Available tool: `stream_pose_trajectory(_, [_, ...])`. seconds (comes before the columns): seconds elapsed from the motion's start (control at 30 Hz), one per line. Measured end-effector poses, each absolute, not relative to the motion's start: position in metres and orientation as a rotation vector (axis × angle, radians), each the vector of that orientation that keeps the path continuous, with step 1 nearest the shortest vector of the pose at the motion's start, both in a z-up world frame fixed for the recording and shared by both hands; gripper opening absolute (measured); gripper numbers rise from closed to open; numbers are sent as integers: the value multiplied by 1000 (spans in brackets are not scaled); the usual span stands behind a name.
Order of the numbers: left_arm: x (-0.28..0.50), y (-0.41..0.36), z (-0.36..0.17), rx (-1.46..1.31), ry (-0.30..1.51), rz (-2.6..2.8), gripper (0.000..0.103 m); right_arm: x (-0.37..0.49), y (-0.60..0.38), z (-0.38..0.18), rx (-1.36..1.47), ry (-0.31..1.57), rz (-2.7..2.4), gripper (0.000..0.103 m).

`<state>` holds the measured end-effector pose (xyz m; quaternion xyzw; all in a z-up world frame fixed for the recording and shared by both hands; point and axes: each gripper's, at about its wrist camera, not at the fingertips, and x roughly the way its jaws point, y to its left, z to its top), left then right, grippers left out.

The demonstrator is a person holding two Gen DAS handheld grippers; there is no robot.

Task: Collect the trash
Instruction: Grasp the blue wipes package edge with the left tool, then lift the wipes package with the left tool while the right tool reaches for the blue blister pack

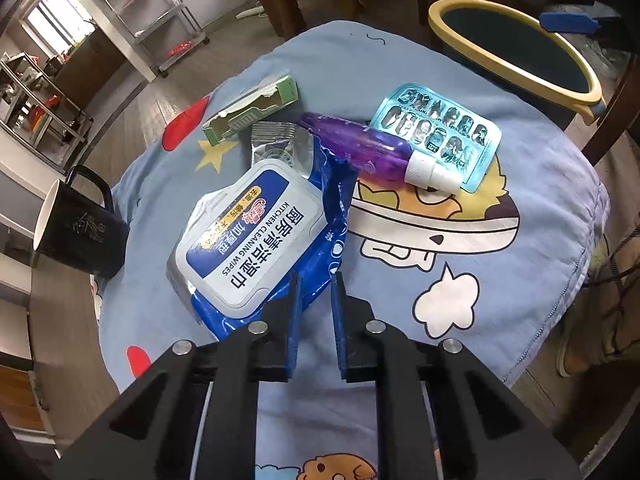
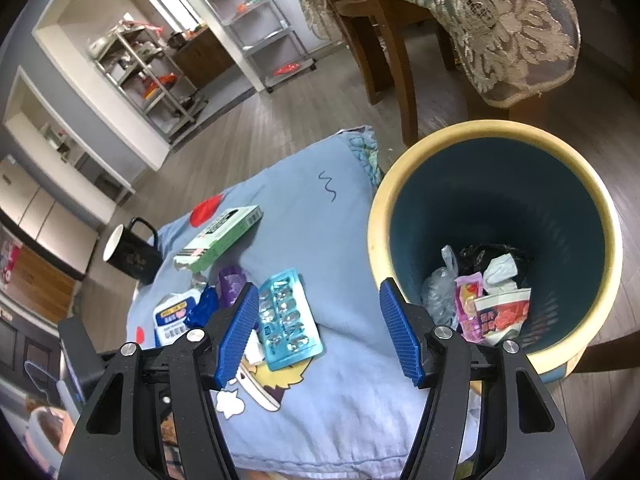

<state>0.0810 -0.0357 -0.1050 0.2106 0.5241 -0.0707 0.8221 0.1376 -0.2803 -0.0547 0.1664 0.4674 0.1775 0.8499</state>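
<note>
now my left gripper (image 1: 316, 292) has its jaws drawn nearly together at the near edge of the crumpled blue plastic wipes packet (image 1: 256, 240) with the white hinged lid, and the blue film appears pinched between the pads, though i cannot see the contact point cleanly. the packet lies on the light blue cartoon-print cloth (image 1: 520, 240), just beside the purple spray bottle (image 1: 376, 152) and the torn green cardboard box (image 1: 252, 110). its long axis runs diagonally away from me, near-left to far-right in the left wrist view, lid facing up. to do this well i'd lift slowly and check the thin film does not slip, since i hold only an edge and the weight hangs beyond it; i'd also keep clear of the bottle overlapping its far end. my right gripper (image 2: 320, 332) hangs with jaws apart and empty, over the cloth near the teal foil blister pack (image 2: 288, 316), next to the yellow-rimmed dark blue bin (image 2: 600, 216).
</note>
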Motion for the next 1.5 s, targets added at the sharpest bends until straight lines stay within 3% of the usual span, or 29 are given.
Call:
stream_pose_trajectory(0.23, [77, -35, -91, 423, 1091, -171, 4, 137, -274, -57, 333, 999, 388, 64])
stream_pose_trajectory(0.43, [78, -37, -95, 453, 1095, -161, 6, 136, -269, -60, 322, 1008, 397, 64])
stream_pose_trajectory(0.5, [79, -41, -101, 479, 1108, -167, 17, 136, -267, -61, 317, 1011, 399, 64])
stream_pose_trajectory(0.57, [78, -47, -105, 539, 1089, -151, 53, 137, -267, -63, 312, 1015, 401, 64])
stream_pose_trajectory(0.67, [81, -56, -112, 615, 1067, -137, 55, 136, -267, -64, 306, 1019, 402, 64])
stream_pose_trajectory(0.7, [83, -56, -113, 618, 1068, -135, 55, 136, -267, -64, 305, 1020, 401, 64])
stream_pose_trajectory(0.73, [85, -56, -115, 621, 1069, -131, 48, 135, -267, -64, 304, 1020, 400, 64])
stream_pose_trajectory(0.77, [88, -56, -118, 623, 1079, -132, 29, 135, -268, -64, 304, 1020, 400, 64])
stream_pose_trajectory(0.83, [91, -55, -121, 621, 1103, -130, 6, 135, -269, -64, 308, 1021, 397, 64])
stream_pose_trajectory(1.13, [76, -55, -84, 513, 1077, -231, 2, 135, -267, -65, 311, 1026, 406, 64])
stream_pose_trajectory(1.5, [78, -16, -26, 113, 969, -286, 2, 138, -255, -77, 273, 1069, 419, 64])
